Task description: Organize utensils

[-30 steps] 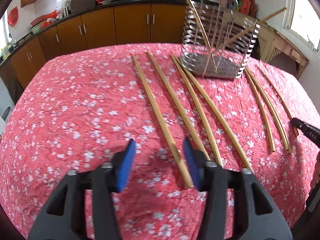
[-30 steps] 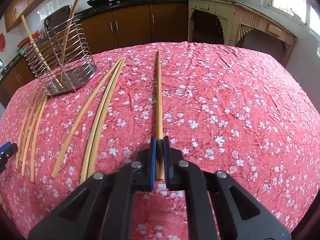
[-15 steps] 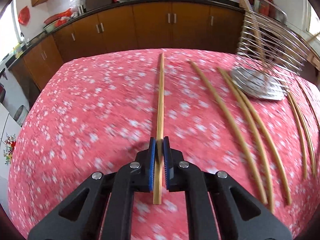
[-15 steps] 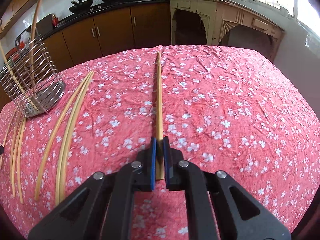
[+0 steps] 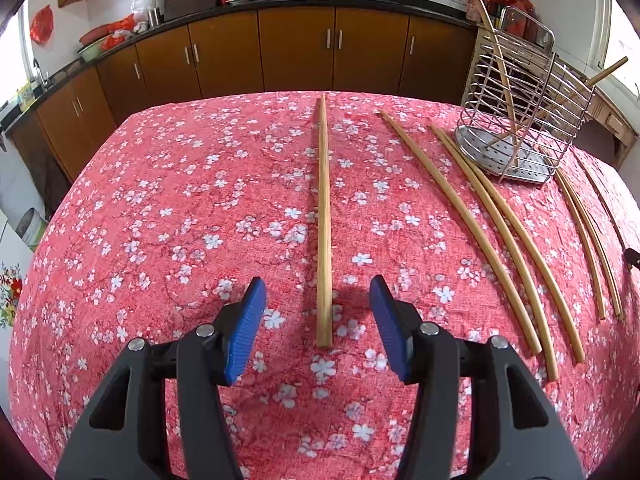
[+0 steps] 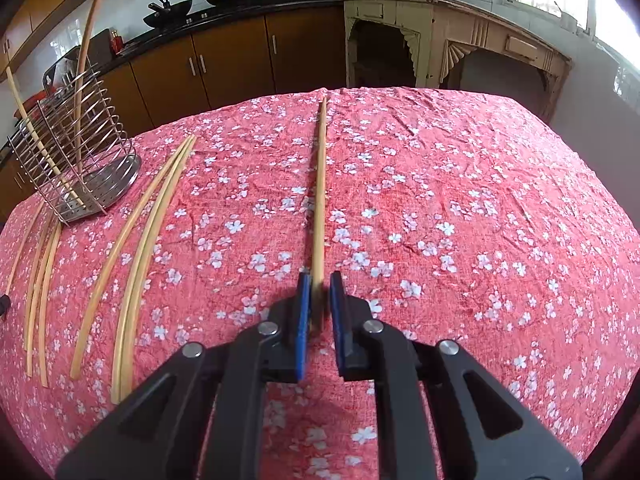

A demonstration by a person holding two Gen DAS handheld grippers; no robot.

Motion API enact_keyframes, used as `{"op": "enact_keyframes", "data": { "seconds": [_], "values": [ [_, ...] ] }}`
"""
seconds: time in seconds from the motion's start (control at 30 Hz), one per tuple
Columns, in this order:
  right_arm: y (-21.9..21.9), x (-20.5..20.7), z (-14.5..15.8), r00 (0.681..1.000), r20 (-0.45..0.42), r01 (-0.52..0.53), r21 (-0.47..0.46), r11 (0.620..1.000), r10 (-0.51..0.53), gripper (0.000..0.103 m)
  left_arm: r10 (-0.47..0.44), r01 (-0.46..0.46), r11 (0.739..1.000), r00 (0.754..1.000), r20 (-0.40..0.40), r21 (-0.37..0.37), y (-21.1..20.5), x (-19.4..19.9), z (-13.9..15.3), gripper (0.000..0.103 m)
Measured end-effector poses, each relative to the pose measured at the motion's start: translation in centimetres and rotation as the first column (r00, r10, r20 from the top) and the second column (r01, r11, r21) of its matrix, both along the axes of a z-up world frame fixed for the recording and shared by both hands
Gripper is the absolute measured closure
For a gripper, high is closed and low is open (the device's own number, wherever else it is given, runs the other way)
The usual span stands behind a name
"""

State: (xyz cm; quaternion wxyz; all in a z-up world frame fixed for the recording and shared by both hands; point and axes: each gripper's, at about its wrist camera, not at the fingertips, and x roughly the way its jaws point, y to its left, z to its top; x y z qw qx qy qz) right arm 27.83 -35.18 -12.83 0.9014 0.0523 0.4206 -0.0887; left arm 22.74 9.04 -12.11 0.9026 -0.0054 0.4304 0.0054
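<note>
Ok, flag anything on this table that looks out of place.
Many long bamboo chopsticks lie loose on the red floral tablecloth while the wire utensil rack holds only two, leaning askew. Nothing looks spilled or broken.

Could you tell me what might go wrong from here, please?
1. The left gripper is open around the left chopstick, which lies flat; closing could roll or miss it.
2. The right gripper sits at the very end of the right chopstick, possibly loosely; lifted, it may pivot or slip.
3. The rack has leaning chopsticks that could block insertion.
</note>
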Motion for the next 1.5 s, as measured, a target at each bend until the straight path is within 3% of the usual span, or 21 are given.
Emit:
{"op": "enact_keyframes", "data": {
  "seconds": [0.13,0.2,0.37,0.63,0.77,0.93,1.13,1.4,1.5],
  "values": [
    [-0.3,-0.2,0.1,1.000,0.005,0.000,0.027,1.000,0.000,0.090,-0.004,0.004,1.000,1.000,-0.008,0.017,-0.1,0.4,-0.1,0.044],
    [-0.3,-0.3,0.1,1.000,0.004,0.001,0.023,1.000,-0.001,0.090,-0.001,0.001,1.000,1.000,-0.016,0.030,-0.4,0.6,-0.2,0.034],
    [0.0,-0.2,0.1,1.000,-0.003,-0.001,-0.003,1.000,0.001,0.090,0.001,-0.001,1.000,1.000,-0.012,-0.019,0.5,0.9,-0.2,0.031],
    [0.1,-0.1,0.1,1.000,-0.004,-0.002,-0.006,1.000,0.002,0.090,-0.002,0.002,1.000,1.000,-0.013,-0.022,0.5,0.8,-0.1,0.030],
    [0.1,-0.1,0.1,1.000,-0.005,-0.003,-0.008,1.000,0.003,0.090,-0.014,0.014,1.000,1.000,-0.025,-0.017,0.3,0.9,-0.3,0.015],
    [-0.1,-0.2,0.1,1.000,-0.004,-0.004,-0.002,1.000,0.004,0.090,-0.028,0.029,0.999,0.999,-0.041,0.027,-0.5,0.8,-0.5,0.014],
    [-0.1,-0.2,0.1,1.000,-0.003,-0.003,0.000,1.000,0.003,0.090,-0.006,0.006,1.000,1.000,-0.022,0.023,-0.3,0.1,-0.2,0.034],
    [0.7,-0.4,0.1,1.000,-0.012,-0.015,-0.041,0.999,0.014,0.094,-0.054,0.055,0.997,0.999,-0.005,0.062,-2.3,-1.1,0.0,0.078],
    [0.7,-0.5,0.1,1.000,-0.009,-0.016,-0.037,0.999,0.015,0.095,-0.050,0.050,0.996,0.999,-0.006,0.070,-2.8,-1.0,0.1,0.081]
  ]
}}
